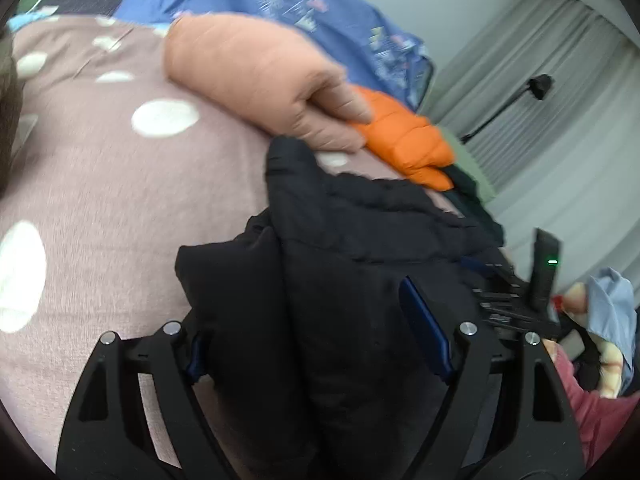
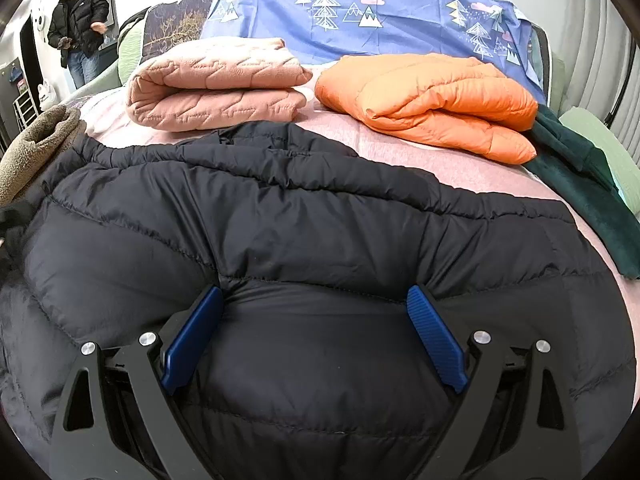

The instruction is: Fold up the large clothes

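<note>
A black puffer jacket (image 2: 312,216) lies spread on the pink bed cover (image 2: 460,168). My right gripper (image 2: 314,300) is open, its blue pads pressed into the jacket's near part with padding bulging between them. In the left wrist view the jacket (image 1: 360,248) is bunched and partly folded over. My left gripper (image 1: 316,320) is open wide around a thick fold of it; the left pad is mostly hidden by the fabric.
A folded pink quilted garment (image 2: 216,84) and a folded orange puffer (image 2: 432,100) lie at the back of the bed. A dark green cloth (image 2: 584,184) lies right, a brown fleece (image 2: 36,144) left. A man (image 2: 78,24) stands far left. Curtains (image 1: 560,92) hang right.
</note>
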Tool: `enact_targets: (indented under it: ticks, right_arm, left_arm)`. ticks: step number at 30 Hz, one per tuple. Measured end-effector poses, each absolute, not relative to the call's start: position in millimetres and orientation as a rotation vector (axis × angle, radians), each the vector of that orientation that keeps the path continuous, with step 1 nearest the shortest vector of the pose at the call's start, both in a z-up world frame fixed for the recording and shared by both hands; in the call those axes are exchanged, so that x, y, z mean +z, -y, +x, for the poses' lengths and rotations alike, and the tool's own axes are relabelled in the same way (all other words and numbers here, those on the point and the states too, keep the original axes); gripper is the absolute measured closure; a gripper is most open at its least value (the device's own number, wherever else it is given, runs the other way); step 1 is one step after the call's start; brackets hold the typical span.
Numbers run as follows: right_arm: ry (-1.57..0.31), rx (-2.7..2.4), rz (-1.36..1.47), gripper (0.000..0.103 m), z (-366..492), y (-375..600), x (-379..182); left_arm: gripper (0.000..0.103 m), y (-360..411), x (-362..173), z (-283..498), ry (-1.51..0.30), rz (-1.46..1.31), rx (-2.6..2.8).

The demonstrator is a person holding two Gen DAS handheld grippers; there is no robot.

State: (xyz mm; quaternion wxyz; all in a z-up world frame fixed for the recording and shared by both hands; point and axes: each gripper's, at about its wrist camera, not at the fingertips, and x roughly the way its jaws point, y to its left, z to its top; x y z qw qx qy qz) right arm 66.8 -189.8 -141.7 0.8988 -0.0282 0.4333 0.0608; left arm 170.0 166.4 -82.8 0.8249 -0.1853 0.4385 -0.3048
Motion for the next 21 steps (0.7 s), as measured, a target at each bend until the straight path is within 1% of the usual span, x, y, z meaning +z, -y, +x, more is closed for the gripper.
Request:
enact_targets:
  ticks: [2,4,6,7,8,10,11,12,14,15,16,17,20,21]
  right_arm:
    - [-0.897,0.124,-0.06,0.009,66.8,189.5,-141.6]
    - [-0.899,0.126,-0.059,0.009,66.8,189.9,-141.9]
    - [-0.9,0.126,-0.056,0.009,66.7,190.0,-141.8]
    - [-0.903,0.126,-0.055,0.009,66.9,189.9,-141.7]
    - [-0.909,0.125,-0.056,0.009,67.4,189.9,-141.7]
    - [-0.918,0.121,-0.061,0.009,68.2,189.1,-138.4]
    - [-0.921,0.117,-0.065,0.01,67.7,188.9,-135.7]
    - [-0.919,0.108,-0.073,0.01,65.5,189.1,-130.8]
    - [-0.877,0.088,-0.093,0.01,53.8,189.3,-117.8]
    - [-0.856,0.087,-0.102,0.01,48.9,188.8,-112.5]
    - [-0.833,0.091,-0.113,0.01,42.0,186.8,-106.6]
    - [-0.808,0.113,-0.127,0.01,31.7,182.1,-98.9]
    - [-0.742,0.194,-0.185,0.01,2.6,161.0,-80.6]
    - [-0.721,0.219,-0.212,0.01,-6.6,152.6,-74.7]
  left_arm:
    - [0.022,-163.7,-80.0,170.5,-0.936,-0.372,-0.654]
    - [0.022,-157.5,-88.6,176.6,-0.979,-0.341,-0.624]
    - [0.024,-154.7,-100.8,182.0,-1.015,-0.325,-0.593]
    - [0.029,-155.7,-105.6,182.9,-1.018,-0.333,-0.584]
    - [0.036,-159.1,-106.6,181.7,-1.006,-0.346,-0.584]
    - [0.046,-166.4,-104.8,179.6,-0.982,-0.392,-0.594]
    - [0.049,-170.7,-102.9,178.1,-0.972,-0.404,-0.593]
    - [0.049,-174.4,-100.0,175.8,-0.96,-0.408,-0.589]
    - [0.05,-179.8,-94.0,172.5,-0.946,-0.411,-0.587]
    - [0.048,-181.9,-90.2,170.9,-0.939,-0.413,-0.595]
    - [0.043,-183.0,-86.4,169.7,-0.933,-0.414,-0.604]
    - [0.036,-184.4,-84.3,169.0,-0.932,-0.413,-0.614]
    - [0.029,-179.9,-80.2,172.8,-0.946,-0.403,-0.647]
    - [0.028,-178.6,-81.4,174.4,-0.955,-0.398,-0.646]
